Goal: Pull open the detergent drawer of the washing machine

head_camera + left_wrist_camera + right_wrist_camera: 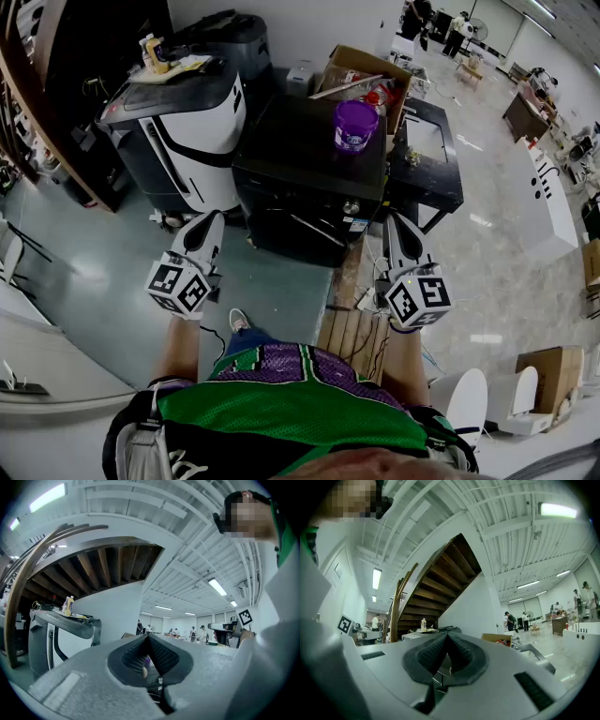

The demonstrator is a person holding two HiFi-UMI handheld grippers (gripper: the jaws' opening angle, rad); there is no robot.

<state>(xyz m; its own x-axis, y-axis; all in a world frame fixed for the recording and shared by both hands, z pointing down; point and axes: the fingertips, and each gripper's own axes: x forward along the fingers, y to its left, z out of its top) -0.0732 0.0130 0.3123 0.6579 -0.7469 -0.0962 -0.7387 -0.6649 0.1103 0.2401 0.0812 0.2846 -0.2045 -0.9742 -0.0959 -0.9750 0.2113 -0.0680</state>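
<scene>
In the head view a black washing machine (pixel 309 159) stands in front of me, a purple container (pixel 355 125) on its top. Its front panel (pixel 300 225) carries a small knob (pixel 352 206); I cannot make out the detergent drawer on the dark panel. My left gripper (pixel 211 217) is held level near the machine's lower left corner, apart from it, shut and empty. At the lower right corner my right gripper (pixel 394 220) is also shut and empty. The left gripper (pixel 149 637) and the right gripper (pixel 446 634) each show jaws meeting at the tips with nothing between them.
A white-and-black machine (pixel 178 122) with bottles (pixel 153 52) on top stands left of the washer. Behind it is an open cardboard box (pixel 370 75), and to the right a black frame table (pixel 427 150). A wooden pallet (pixel 352 328) lies at my feet. People stand far off.
</scene>
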